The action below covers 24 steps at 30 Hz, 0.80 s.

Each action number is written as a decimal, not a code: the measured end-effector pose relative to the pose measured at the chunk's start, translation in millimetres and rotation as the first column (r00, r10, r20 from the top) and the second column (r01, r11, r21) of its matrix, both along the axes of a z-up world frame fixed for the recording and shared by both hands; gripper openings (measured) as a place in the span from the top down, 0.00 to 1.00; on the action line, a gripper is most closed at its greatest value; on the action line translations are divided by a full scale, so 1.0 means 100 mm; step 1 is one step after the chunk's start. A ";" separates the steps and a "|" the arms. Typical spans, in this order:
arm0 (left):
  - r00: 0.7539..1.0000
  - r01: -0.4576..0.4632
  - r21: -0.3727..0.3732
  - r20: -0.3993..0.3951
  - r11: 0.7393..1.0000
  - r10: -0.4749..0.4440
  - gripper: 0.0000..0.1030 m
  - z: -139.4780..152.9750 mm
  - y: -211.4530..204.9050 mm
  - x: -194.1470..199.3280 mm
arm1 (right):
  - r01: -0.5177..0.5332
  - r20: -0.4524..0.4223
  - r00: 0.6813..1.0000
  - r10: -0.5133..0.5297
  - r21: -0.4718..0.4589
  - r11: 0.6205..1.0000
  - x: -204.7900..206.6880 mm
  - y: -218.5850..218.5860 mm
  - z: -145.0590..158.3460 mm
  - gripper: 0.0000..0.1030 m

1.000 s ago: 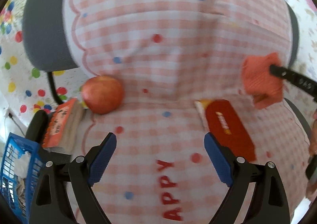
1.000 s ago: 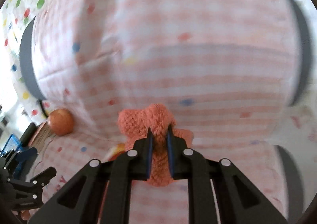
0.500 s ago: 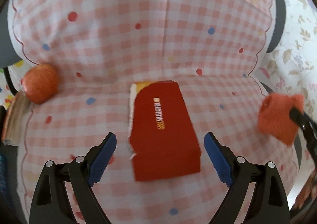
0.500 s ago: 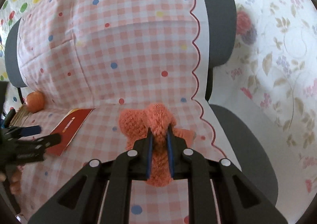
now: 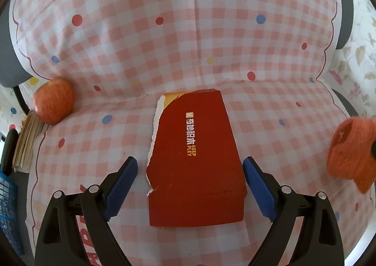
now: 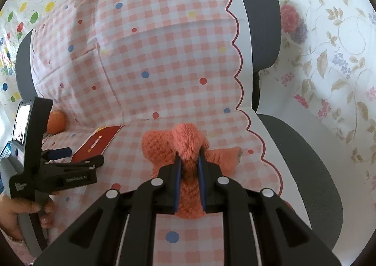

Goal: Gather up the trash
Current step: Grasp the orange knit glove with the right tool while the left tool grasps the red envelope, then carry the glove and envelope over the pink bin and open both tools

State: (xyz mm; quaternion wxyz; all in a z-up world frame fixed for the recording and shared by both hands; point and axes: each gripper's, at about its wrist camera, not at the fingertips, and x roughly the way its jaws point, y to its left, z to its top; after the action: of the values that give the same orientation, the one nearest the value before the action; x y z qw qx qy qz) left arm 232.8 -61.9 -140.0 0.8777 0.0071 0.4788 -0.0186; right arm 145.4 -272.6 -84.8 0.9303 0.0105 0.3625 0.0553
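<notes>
The left gripper has swung over the torn red packet, fingers spread either side, packet lying on the chair's pink gingham cover. The right gripper is still pinching the orange knitted cloth. An apple is sitting at the seat's back; floral sheeting is hanging behind.

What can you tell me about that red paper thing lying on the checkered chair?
The red packet is a flat, torn-open paper or card wrapper, deep red with a yellow-orange corner at its far end and a ragged white torn edge along one long side. White characters and the words "KEEP PLEY" run along its length. It lies flat on the pink checkered cloth covering the chair seat, near the backrest crease. The open left gripper straddles its near end; whether the pads touch it is unclear.
</notes>
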 end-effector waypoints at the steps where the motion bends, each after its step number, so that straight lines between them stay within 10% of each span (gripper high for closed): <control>1: 1.000 -0.001 -0.002 0.003 1.000 0.001 0.20 0.01 0.01 0.00 | 0.000 -0.001 1.000 0.000 0.003 1.000 -0.01 0.00 0.00 0.88; 24: 0.930 0.211 -0.096 0.327 0.973 -0.169 0.24 0.88 0.18 -1.63 | 0.023 0.046 0.999 -0.026 0.071 0.997 -0.86 -0.07 0.45 0.88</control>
State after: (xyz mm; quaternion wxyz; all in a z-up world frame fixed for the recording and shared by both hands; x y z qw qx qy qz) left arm 70.2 -43.7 -52.0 0.9357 -0.0006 0.3265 -0.1333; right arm 59.1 -279.8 -39.4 0.9382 0.0464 0.3382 0.0567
